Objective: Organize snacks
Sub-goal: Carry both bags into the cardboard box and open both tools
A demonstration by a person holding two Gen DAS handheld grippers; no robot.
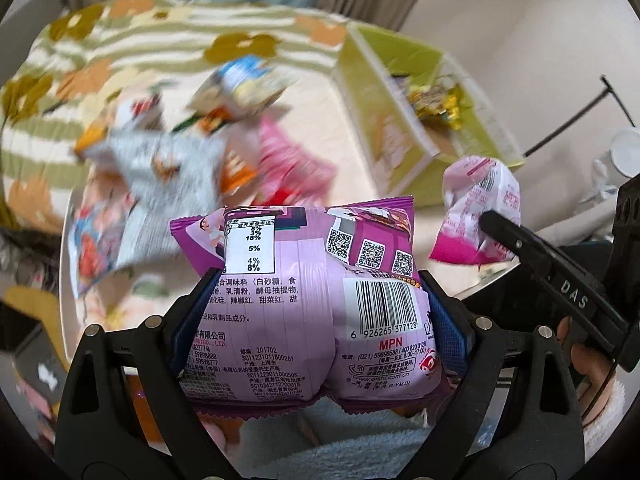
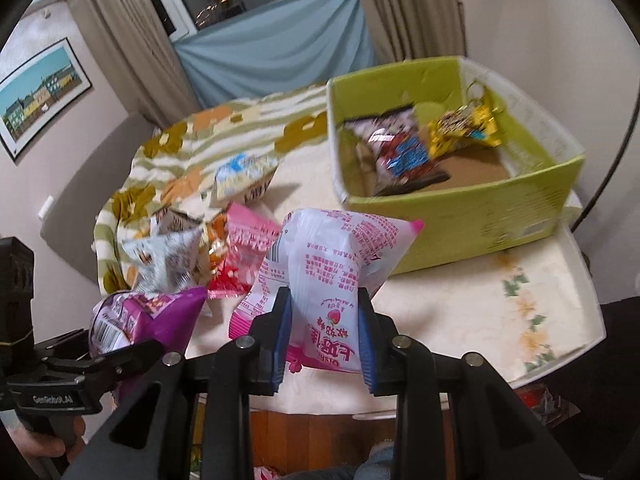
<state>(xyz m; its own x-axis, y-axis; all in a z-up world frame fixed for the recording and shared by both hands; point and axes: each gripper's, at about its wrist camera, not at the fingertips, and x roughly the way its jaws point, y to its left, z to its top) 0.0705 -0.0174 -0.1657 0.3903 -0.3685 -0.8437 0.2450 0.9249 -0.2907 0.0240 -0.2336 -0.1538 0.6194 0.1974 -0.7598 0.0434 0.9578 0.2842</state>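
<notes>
Left wrist view
Left claw point(image 1: 320, 304): clamped on the purple snack bag point(image 1: 316, 300), 1 blue pad on each side of it.
Purple snack bag: held back side up, with its barcode, 3 square codes and printed text facing the camera; it fills the near middle of the view.
Right claw point(image 1: 490, 224): at the right, its black finger pressed into the pink and white bag point(image 1: 480, 216).
Loose snacks point(image 1: 192, 152): a blurred heap on the table point(image 1: 352, 128), far and left of the purple bag.
Green box point(image 1: 420, 128): far right on the table, open at the top, with a yellow packet point(image 1: 436, 104) inside.
Flowered cloth point(image 1: 120, 40): covers the far left of the table.

Right wrist view
Right claw point(image 2: 324, 332): closed tight on the pink and white bag point(image 2: 332, 276), blue pads pinching its near end.
Pink and white bag: held above the table point(image 2: 460, 300), its far end pointing toward the green box point(image 2: 460, 208).
Green box: far right, holding 2 packets, a dark one point(image 2: 396, 152) and a yellow one point(image 2: 460, 128) just right of it.
Left claw point(image 2: 132, 356): near left, gripping the purple snack bag point(image 2: 136, 320).
Loose snacks point(image 2: 208, 236): lying between the flowered cloth point(image 2: 180, 148) and the 2 held bags.
</notes>
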